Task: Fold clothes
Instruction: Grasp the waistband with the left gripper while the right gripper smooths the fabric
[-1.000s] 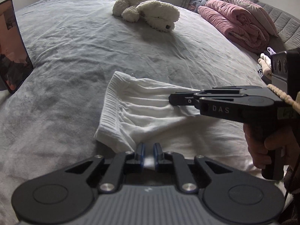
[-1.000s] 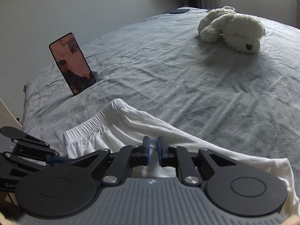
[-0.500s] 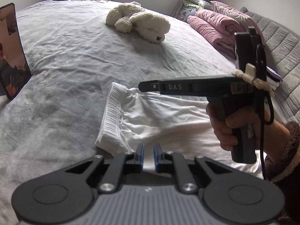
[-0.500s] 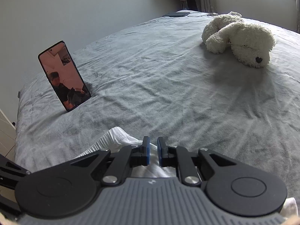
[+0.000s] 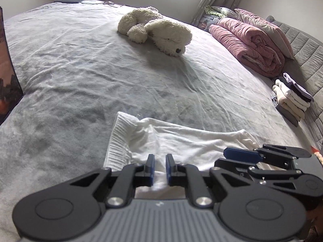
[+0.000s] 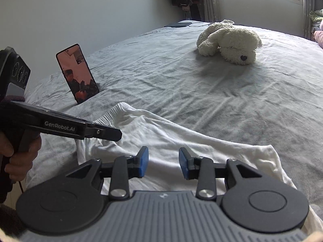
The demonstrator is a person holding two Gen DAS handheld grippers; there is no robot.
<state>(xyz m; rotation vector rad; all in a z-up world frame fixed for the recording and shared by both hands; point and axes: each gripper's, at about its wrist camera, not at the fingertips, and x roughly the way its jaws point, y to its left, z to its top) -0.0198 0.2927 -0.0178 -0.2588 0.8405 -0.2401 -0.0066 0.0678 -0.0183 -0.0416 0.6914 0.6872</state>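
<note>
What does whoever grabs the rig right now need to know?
Left gripper: fingers nearly closed at the near edge of the white garment; grip unclear.
Right gripper: fingers just opened, holding nothing, above the white garment.
White garment lies rumpled on the bed; folded stack sits at the far right.
Done: not neatly folded yet.
Left: smooth it, finish folding, probably add to the stack.

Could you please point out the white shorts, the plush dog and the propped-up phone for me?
White shorts (image 6: 181,141): right wrist view, middle of fabric.
Plush dog (image 6: 232,40): right wrist view, body.
Phone (image 6: 77,73): right wrist view, screen.
</note>
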